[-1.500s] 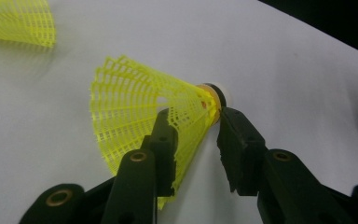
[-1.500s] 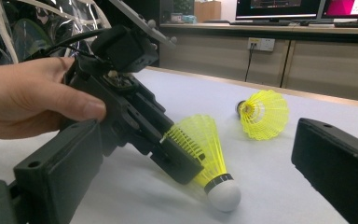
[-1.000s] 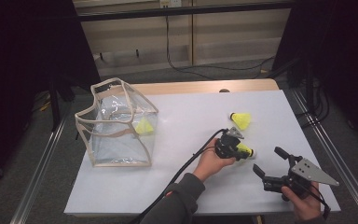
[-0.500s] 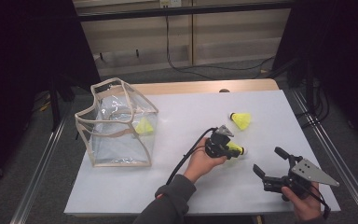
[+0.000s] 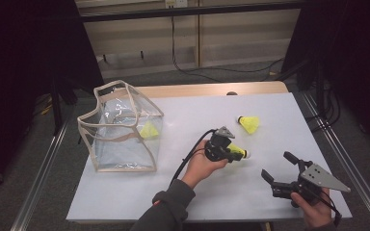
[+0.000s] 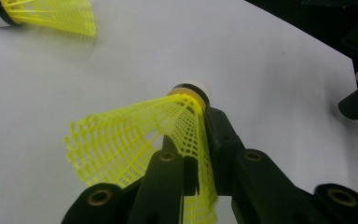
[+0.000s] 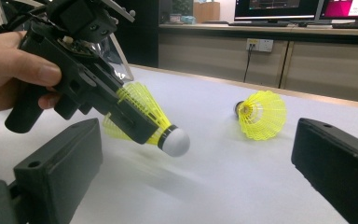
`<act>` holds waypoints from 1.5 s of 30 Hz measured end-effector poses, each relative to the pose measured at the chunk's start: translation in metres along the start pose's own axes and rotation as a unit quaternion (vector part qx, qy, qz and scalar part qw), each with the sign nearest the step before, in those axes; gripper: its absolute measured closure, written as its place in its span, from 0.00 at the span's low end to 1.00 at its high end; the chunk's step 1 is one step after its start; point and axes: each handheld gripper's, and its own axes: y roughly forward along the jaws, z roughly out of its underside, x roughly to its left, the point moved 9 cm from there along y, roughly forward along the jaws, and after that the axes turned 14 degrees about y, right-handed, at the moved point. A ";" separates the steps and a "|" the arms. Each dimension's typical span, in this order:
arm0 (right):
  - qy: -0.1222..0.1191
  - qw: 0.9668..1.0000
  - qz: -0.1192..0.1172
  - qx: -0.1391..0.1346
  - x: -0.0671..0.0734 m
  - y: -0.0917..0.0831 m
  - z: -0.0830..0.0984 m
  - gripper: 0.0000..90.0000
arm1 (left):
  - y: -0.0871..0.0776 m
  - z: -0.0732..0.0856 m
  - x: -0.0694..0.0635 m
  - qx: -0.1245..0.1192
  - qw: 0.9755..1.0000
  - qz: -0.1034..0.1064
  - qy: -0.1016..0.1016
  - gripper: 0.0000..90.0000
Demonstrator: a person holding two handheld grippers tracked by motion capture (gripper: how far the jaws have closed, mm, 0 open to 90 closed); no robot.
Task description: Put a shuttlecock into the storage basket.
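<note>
Here, the left gripper (image 5: pixel 231 153) pinches the crushed yellow mesh skirt of a white-tipped plastic shuttlecock (image 6: pixel 135 140) mid-table, a crush plain in its own view, while the right gripper (image 5: pixel 282 175) gapes empty near the right edge.

White table (image 5: pixel 183 192): clear bag (image 5: pixel 120 130), yellow shuttlecock (image 5: pixel 249 124).

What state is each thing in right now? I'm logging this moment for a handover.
left gripper: shut on the held shuttlecock's skirt.
held shuttlecock: pinched, off the table, cork pointing away from the hand.
right gripper: open, holding nothing.
second shuttlecock: lying on its side on the table.
clear bag: standing, top open.
shuttlecock in the bag: inside, at rest.
</note>
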 end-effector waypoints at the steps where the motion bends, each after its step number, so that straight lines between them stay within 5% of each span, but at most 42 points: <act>1: 0.000 1.000 0.001 0.001 0.000 0.000 0.000 0.02 | -0.002 0.000 0.001 0.001 1.000 -0.003 -0.002 0.94; 33: -0.002 1.000 -0.001 0.001 0.001 0.001 0.000 0.02 | -0.050 -0.004 0.014 0.000 0.999 -0.025 -0.028 0.95; 45: -0.003 1.000 0.000 0.000 0.001 0.000 0.000 0.02 | -0.075 -0.014 0.021 0.003 0.998 -0.049 -0.028 0.95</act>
